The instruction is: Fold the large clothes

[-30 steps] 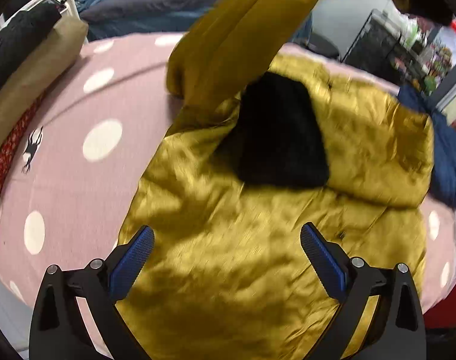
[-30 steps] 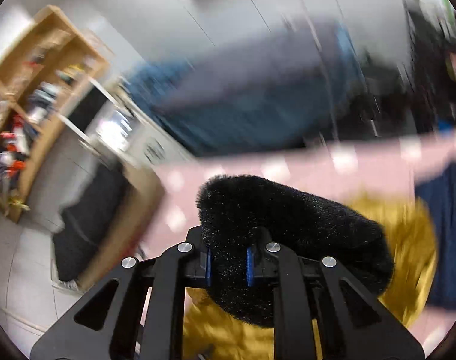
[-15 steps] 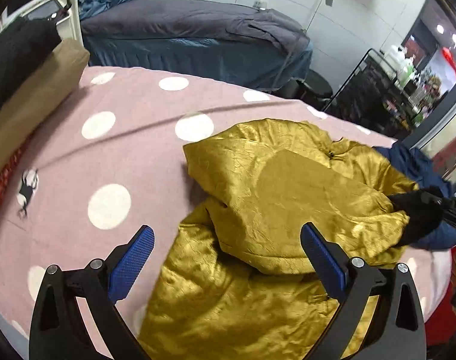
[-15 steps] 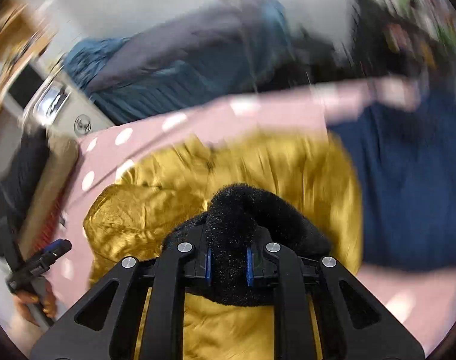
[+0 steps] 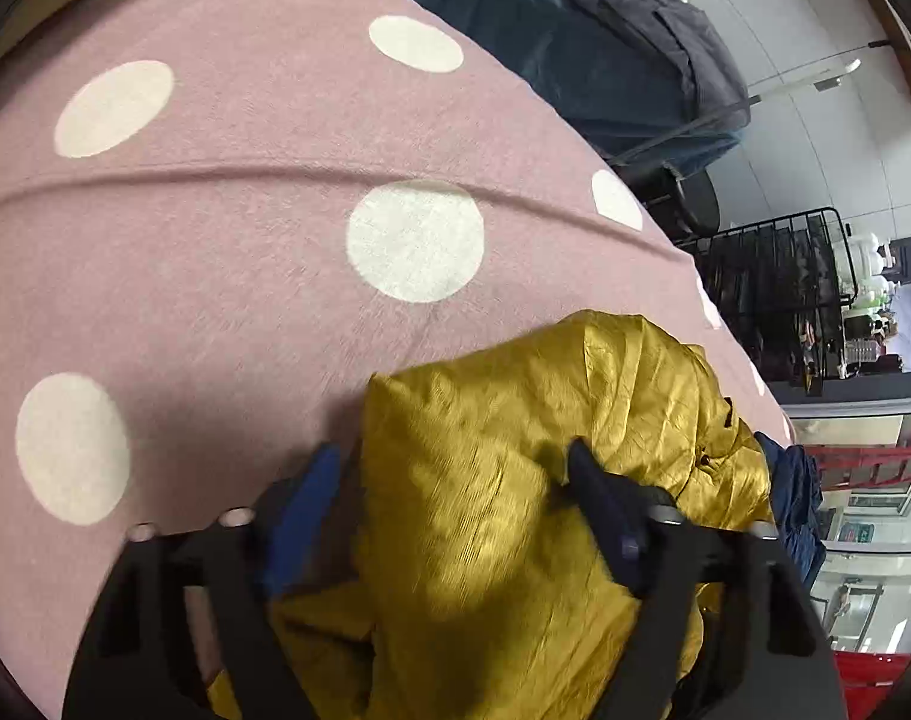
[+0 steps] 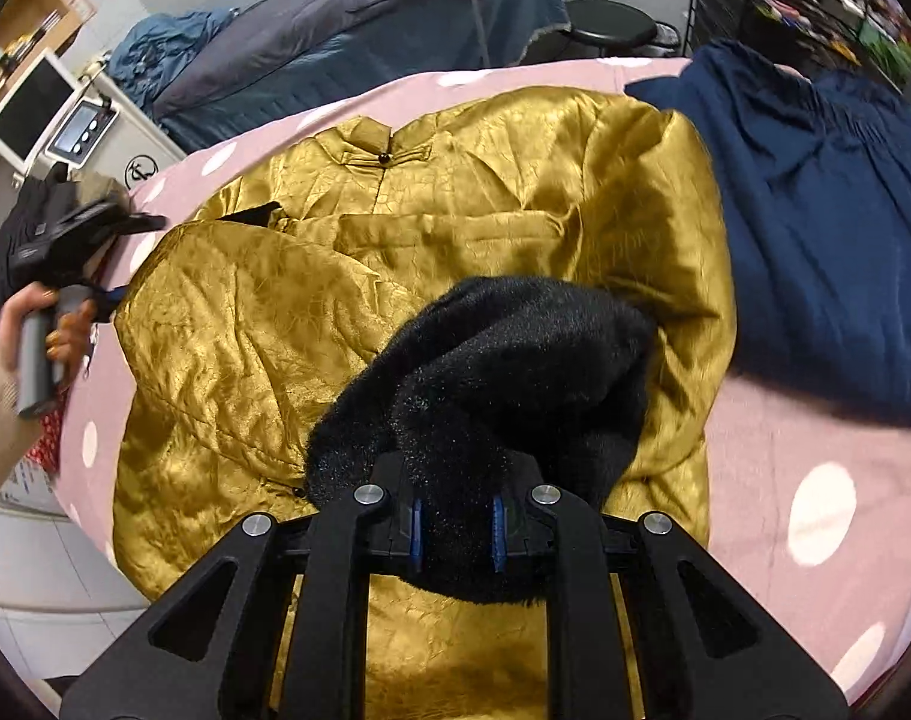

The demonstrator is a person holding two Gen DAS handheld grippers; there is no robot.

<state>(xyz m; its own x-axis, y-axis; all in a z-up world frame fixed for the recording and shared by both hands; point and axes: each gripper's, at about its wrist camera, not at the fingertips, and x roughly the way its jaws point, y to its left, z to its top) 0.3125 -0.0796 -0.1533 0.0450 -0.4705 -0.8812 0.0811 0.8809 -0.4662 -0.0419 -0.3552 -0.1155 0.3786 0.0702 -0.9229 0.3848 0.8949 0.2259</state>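
Observation:
A gold satin jacket (image 6: 245, 330) lies spread on the pink dotted blanket (image 6: 785, 450), one sleeve folded across its front. My right gripper (image 6: 455, 531) is shut on that sleeve's black furry cuff (image 6: 503, 372), held just above the jacket's middle. My left gripper (image 5: 455, 504) points down at the jacket's (image 5: 635, 390) left edge. Its jaws are closing with a puffed fold of gold fabric between them; the fold meets the right finger, and a dark gap shows at the left finger (image 5: 311, 498). In the right wrist view a hand (image 6: 11, 348) holds the left gripper (image 6: 77, 234) at the jacket's left side.
A navy garment (image 6: 815, 210) lies on the blanket right of the jacket, touching its edge. Behind the bed are grey-blue bedding (image 6: 365, 30), a black stool (image 6: 611, 30) and a black wire rack (image 5: 773, 288). A white cabinet with a scale stands at the left.
The right gripper carried the black cuff down over the jacket's front. The left gripper dropped to the jacket's left fold, rolled, and its jaws narrowed around the fabric.

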